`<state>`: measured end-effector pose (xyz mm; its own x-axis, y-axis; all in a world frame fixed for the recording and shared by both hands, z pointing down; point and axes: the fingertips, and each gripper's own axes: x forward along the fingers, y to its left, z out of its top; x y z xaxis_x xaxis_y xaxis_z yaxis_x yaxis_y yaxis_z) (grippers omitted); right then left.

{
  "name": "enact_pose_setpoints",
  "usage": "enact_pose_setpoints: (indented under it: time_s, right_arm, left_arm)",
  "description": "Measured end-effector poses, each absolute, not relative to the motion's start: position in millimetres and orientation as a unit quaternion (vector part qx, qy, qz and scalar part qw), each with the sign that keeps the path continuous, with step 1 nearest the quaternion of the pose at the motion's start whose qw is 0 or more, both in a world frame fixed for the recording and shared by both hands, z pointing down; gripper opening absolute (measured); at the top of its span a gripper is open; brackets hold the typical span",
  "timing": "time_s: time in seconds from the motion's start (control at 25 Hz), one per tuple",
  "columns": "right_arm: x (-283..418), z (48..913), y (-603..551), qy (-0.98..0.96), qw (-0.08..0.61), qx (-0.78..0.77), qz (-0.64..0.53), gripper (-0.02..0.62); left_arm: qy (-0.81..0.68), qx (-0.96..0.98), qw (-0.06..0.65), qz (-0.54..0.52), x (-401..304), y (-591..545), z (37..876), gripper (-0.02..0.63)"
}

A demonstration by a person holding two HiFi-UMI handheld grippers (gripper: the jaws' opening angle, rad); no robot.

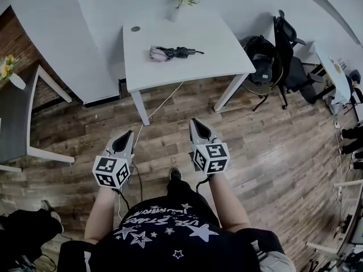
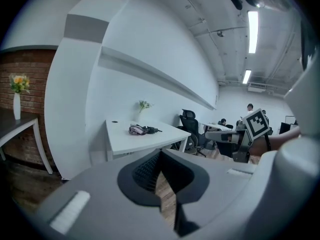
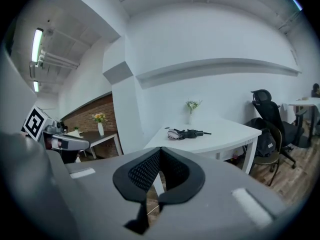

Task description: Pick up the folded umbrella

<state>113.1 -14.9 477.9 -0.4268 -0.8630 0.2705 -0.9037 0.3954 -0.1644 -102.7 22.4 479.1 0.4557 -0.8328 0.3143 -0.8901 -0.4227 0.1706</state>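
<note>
**Location.** The umbrella [image 1: 173,52] lies on its side on the white counter [image 1: 221,61], about mid-width and toward the wall. It sits well apart from the vase [image 1: 174,15] at the back edge and clear of every edge. Nothing touches it.

**Hand-held grippers.** The left hand-held gripper [image 1: 129,135] and the right hand-held gripper [image 1: 195,122] are both clenched with nothing between the pads. Both are held over the wood floor, well short of the counter, and point toward it.

**Condition of item.** The left end is a pale, loosely bunched canopy. The middle and right are dark and look more compact. A thin dark piece projects at the far right; it is too small to tell whether it is a strap or the shaft.

**Handling assessment.**
- Probably light, and one gripper should carry it.
- Stiff along its core, but the fabric folds are soft and will compress and slide under the pads.
- A grip on loose cloth alone risks the body sagging or slipping out.
- Fragility is low.

**Recommended hold.** Take it across the dark, firmer section near the middle, with the jaws crosswise to its length. The jaws must first be opened wider than the bundle. Closing on the thin end piece is inadvisable, since the item would swing.
</note>
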Motion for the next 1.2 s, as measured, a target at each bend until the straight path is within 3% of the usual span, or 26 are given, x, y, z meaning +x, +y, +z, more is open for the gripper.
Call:
enact_pose_setpoints:
  time_s: [0.44,1.2]
  right_arm:
    - [149.2,477.3,-105.4,-0.856,0.045,0.49,0.158,0.015]
    - [142.2,498.5,-219.9,-0.844,0.092,0.503,0.162,0.015]
  left_arm:
    - [-0.565,0.805,0.157,0.088,-80.5,-50.3,474.2,0.003]
    - [-0.548,0.813,0.18,0.078,-81.4,-174.2,496.2,0.003]
